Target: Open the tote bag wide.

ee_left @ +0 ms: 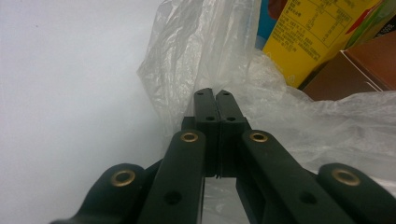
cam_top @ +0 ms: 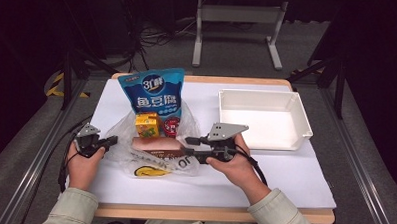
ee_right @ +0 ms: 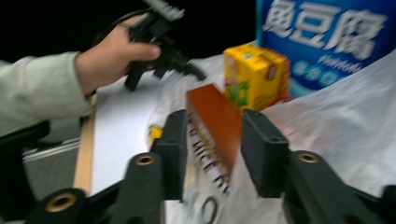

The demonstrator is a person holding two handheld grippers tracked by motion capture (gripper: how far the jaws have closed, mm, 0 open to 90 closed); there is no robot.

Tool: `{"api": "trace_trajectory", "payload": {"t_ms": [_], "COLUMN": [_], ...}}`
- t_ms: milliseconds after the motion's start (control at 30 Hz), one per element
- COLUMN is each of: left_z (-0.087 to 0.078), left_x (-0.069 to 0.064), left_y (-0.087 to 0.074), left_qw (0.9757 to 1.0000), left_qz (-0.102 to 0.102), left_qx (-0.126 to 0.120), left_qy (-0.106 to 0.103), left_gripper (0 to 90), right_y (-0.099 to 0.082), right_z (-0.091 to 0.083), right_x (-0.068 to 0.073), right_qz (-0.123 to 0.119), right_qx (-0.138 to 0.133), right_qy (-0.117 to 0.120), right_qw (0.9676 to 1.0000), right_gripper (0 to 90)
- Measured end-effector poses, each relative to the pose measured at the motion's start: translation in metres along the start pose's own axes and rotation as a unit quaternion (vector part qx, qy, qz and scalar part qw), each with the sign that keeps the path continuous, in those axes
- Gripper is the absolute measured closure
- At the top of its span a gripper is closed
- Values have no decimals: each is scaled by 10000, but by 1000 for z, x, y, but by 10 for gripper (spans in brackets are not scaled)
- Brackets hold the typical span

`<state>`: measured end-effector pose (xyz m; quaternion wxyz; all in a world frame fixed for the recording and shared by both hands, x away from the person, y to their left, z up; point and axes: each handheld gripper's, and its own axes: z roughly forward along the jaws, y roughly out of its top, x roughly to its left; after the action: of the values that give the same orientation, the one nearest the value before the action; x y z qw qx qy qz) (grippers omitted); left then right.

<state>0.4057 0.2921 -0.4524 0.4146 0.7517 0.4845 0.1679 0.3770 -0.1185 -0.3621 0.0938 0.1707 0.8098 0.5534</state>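
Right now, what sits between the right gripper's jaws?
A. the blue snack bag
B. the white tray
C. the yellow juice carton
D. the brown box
D: in the right gripper view the brown box stands between the two black jaws of the right gripper, while the yellow juice carton and the blue snack bag lie farther back on the clear plastic bag.
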Motion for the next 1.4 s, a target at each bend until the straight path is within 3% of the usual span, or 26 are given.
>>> {"api": "trace_trajectory", "payload": {"t_ms": [33, 67, 367, 567, 800, 867, 933, 967, 1000, 1033, 1100, 1167, 1367, 1400], "left_z": [0, 0, -1, -2, -3, -3, -2, -2, -2, -2, -2, -2, -1, -1], "left_x": [0, 0, -1, -2, -3, -3, -2, -2, -2, -1, -2, -2, -5, -5], "left_y": [0, 0, 1, 1, 2, 2, 1, 1, 1, 1, 1, 1, 3, 3], "left_qw": [10000, 10000, 9999, 9998, 9996, 9996, 9995, 9995, 9995, 9995, 9995, 9994, 9993, 9993], "left_qz": [24, 24, 97, 150, 173, 198, 230, 230, 219, 218, 223, 226, 251, 251], "left_qx": [0, 5, -53, -129, -187, -186, -178, -178, -180, -183, -207, -212, -249, -249], "left_qy": [-7, -16, -47, -87, -90, -95, -118, -118, -136, -135, -124, -135, -152, -152], "left_gripper": [896, 896, 896, 896, 896, 896, 897, 896, 896, 896, 896, 896, 896, 896], "right_y": [1, 3, 9, 10, 11, 9, 7, 7, 6, 2, -2, -4, -16, -16], "right_z": [0, 2, 10, 23, 46, 50, 53, 53, 53, 51, 49, 48, 44, 44], "right_x": [-2, -7, -29, -43, -49, -49, -51, -51, -51, -53, -56, -57, -62, -62], "right_qz": [34, 35, 274, 378, 232, 132, 93, 93, 75, -7, -18, -8, -65, -65], "right_qx": [-43, -169, -479, -423, -140, 21, 210, 210, 329, 579, 718, 788, 1137, 1137], "right_qy": [-71, -270, -769, -1040, -1336, -1390, -1486, -1486, -1554, -1670, -1763, -1801, -2094, -2094], "right_qw": [10000, 9995, 9955, 9930, 9907, 9902, 9886, 9886, 9873, 9843, 9817, 9805, 9712, 9712], "right_gripper": [546, 460, 321, 293, 276, 337, 487, 487, 574, 752, 847, 865, 887, 887]}}
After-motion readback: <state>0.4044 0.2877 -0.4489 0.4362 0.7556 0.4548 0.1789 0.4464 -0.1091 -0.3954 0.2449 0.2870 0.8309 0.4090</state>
